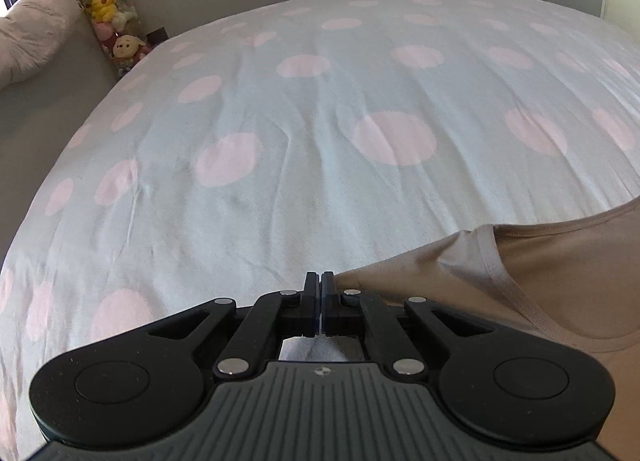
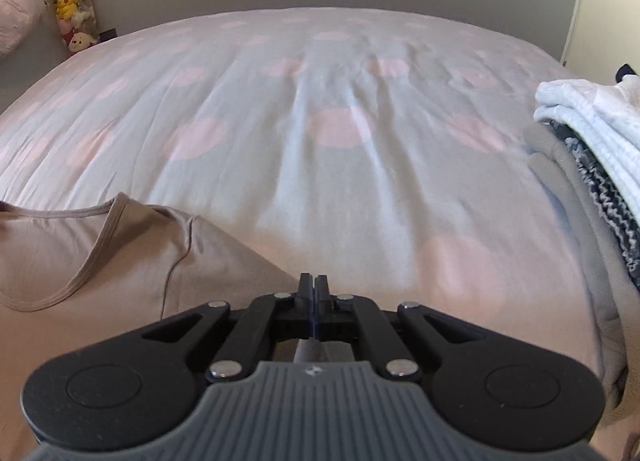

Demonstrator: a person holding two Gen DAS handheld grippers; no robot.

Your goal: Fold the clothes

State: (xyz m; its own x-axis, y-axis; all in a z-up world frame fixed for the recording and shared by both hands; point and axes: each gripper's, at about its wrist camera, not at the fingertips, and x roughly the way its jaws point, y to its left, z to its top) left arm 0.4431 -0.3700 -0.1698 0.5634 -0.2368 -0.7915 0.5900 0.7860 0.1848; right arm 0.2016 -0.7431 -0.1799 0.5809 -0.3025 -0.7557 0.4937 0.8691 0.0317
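A beige shirt (image 1: 540,285) with a ribbed neckline lies on the bed at the lower right of the left wrist view; it also shows at the lower left of the right wrist view (image 2: 120,261). My left gripper (image 1: 321,281) has its jaws pressed together at the shirt's left shoulder edge, apparently pinching the fabric. My right gripper (image 2: 314,285) has its jaws together at the shirt's right shoulder edge, with fabric seen under the jaws. The shirt's lower part is hidden below both grippers.
The bed (image 1: 320,121) has a pale blue cover with pink dots. A pile of clothes (image 2: 592,165), white, patterned dark and grey, lies at the right. A tall tube of plush toys (image 1: 108,9) and a pink pillow (image 1: 32,33) stand at the far left.
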